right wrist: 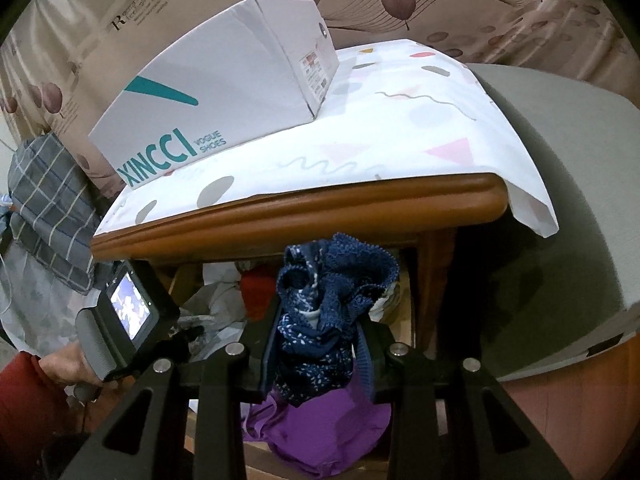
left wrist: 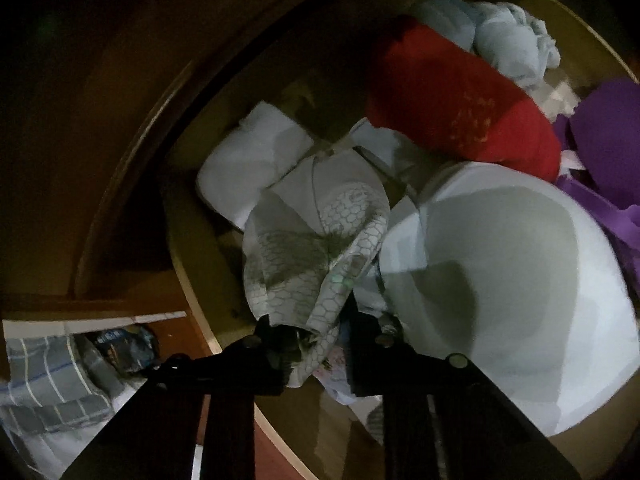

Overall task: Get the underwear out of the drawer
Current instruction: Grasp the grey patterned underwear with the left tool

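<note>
Here, at the lower centre of the left wrist view, the left gripper (left wrist: pixel 310 344) has its fingers clamped on a corner of the grey honeycomb-print underwear (left wrist: pixel 316 252), which lies inside the drawer (left wrist: pixel 188 256) among other garments. Just right of it sits a white padded cup (left wrist: pixel 508 280); a red garment (left wrist: pixel 456 108) lies toward the upper right. To lift cleanly, the pull should probably go straight up, since neighbouring straps could snag.

In the right wrist view, the right gripper (right wrist: pixel 316 344) is closed on the navy lace underwear (right wrist: pixel 332 292), held in front of the wooden tabletop edge (right wrist: pixel 280 216), above a purple garment (right wrist: pixel 320 428). Holding this one steady seems advisable.
</note>
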The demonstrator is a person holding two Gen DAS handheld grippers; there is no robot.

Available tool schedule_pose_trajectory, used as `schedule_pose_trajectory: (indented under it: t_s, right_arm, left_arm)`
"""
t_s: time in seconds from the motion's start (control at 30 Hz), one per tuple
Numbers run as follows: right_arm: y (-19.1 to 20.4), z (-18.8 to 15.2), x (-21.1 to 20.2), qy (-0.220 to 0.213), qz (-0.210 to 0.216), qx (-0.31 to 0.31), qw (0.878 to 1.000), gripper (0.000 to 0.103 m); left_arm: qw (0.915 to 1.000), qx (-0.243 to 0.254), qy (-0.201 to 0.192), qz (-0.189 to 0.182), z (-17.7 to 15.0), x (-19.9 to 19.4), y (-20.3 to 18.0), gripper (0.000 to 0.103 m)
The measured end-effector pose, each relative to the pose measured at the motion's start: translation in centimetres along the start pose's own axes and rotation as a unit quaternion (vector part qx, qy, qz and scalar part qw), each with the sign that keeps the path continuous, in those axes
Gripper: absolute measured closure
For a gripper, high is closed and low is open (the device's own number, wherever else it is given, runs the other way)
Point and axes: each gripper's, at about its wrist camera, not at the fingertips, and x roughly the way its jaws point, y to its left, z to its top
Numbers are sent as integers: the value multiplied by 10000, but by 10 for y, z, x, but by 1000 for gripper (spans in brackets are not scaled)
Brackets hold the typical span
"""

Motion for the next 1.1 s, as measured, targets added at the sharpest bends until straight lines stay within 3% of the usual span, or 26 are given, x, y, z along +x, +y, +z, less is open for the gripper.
schedule_pose_trajectory:
  t_s: [0.2, 0.47, 0.57, 0.7, 0.8, 0.93, 1.1]
  right_arm:
    - [1, 0, -2, -26, 50, -26, 10000, 71]
    - [0, 0, -5, -47, 64, 3, 10000, 70]
    - [2, 0, -6, -66, 26, -55, 10000, 70]
    - [1, 0, -5, -68, 8, -47, 10000, 70]
    - [-1, 0, -5, -50, 26, -4, 10000, 70]
    - [-1, 1, -3, -17, 53, 15, 10000, 70]
    - [0, 1, -1, 25, 77, -25, 10000, 70]
  left_arm:
    - [9984, -437, -1, -369, -4, -16, 14, 89]
    - [9834, -1240, 41, -1324, -10, -50, 42, 90]
    - [9788, -1320, 241, -1550, -13, -51, 26, 90]
    - [9779, -1378, 243, -1553, -9, -51, 7, 88]
    - [9730, -1607, 231, -1639, -4, -43, 11, 79]
    - [9704, -1797, 267, -1588, -1, -31, 15, 58]
    - [9678, -2023, 157, -1492, -1, -27, 23, 52]
